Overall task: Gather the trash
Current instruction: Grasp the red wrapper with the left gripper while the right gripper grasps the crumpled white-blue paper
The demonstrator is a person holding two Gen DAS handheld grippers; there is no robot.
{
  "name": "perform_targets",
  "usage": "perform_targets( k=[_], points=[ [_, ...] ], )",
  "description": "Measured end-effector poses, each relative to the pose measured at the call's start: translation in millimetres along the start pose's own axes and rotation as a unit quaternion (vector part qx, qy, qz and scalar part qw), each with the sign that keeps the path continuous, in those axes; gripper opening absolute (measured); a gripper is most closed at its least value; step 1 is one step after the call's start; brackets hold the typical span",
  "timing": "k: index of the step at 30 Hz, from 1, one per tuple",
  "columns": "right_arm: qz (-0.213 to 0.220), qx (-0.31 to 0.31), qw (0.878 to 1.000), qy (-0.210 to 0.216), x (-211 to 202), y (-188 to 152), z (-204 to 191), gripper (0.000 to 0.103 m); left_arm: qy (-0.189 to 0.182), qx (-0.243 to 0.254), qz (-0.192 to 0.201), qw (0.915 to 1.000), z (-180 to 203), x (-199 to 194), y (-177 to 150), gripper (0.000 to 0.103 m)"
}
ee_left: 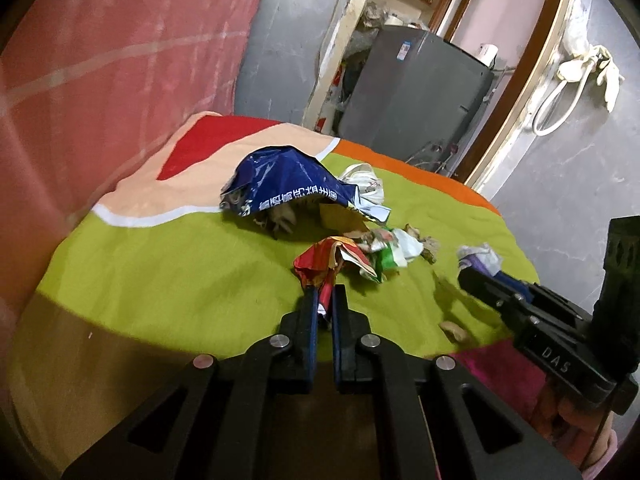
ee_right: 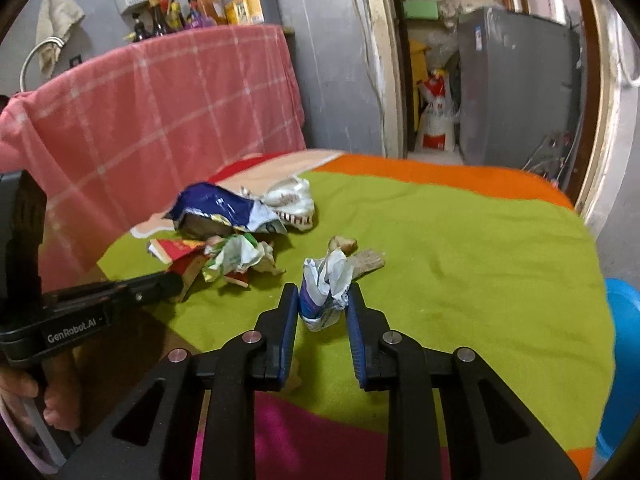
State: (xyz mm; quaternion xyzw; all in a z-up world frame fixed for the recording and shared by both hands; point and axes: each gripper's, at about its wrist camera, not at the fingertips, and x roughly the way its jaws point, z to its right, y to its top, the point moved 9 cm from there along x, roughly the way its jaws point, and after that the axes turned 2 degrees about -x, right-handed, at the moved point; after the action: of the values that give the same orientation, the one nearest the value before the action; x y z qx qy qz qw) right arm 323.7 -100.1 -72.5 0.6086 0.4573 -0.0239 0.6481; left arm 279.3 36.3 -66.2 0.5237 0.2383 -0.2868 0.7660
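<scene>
Trash lies on a table under a green, orange and red cloth [ee_left: 160, 264]. My left gripper [ee_left: 325, 294] is shut on a red and gold crumpled wrapper [ee_left: 320, 266]. Behind it lie a green and white wrapper [ee_left: 394, 254] and a large blue bag [ee_left: 288, 184]. My right gripper [ee_right: 324, 296] is shut on a white and purple crumpled wrapper [ee_right: 326, 292], which also shows in the left wrist view [ee_left: 480, 258]. In the right wrist view the left gripper [ee_right: 176, 282] enters from the left by the red wrapper [ee_right: 178, 254]; the blue bag [ee_right: 216, 212] lies behind.
A brown scrap [ee_right: 366, 260] lies just beyond the right gripper, another [ee_left: 454, 330] nearer me. A white bag [ee_right: 294, 200] lies beside the blue bag. A pink checked cloth [ee_right: 160, 112] hangs at the left. A grey appliance [ee_right: 516, 96] stands behind. A blue bin [ee_right: 620, 364] is at right.
</scene>
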Motion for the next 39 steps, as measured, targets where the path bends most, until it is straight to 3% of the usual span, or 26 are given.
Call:
perform_targets(
  k=[8, 17, 25, 39],
  points=[
    [0.050, -0.014, 0.999, -0.017, -31.7, 3.6, -7.8, 0.022, -0.013, -0.008, 0.035, 0.9993, 10.1, -24.3, -2.1, 0.004],
    [0.082, -0.009, 0.996, -0.031, -65.5, 3.2, -4.8, 0.022, -0.015, 0.022, 0.085, 0.9960, 40.0, -49.5, 1.7, 0.004],
    [0.112, -0.006, 0.992, -0.054, -97.8, 6.4, 5.0, 0.022, -0.035, 0.040, 0.106, 0.9930, 65.9, -53.4, 7.7, 0.004],
    [0.166, 0.027, 0.980, -0.104, -160.6, 6.6, 58.4, 0.022, -0.090, 0.068, 0.133, 0.9846, 139.5, -51.8, 18.2, 0.004]
  ],
)
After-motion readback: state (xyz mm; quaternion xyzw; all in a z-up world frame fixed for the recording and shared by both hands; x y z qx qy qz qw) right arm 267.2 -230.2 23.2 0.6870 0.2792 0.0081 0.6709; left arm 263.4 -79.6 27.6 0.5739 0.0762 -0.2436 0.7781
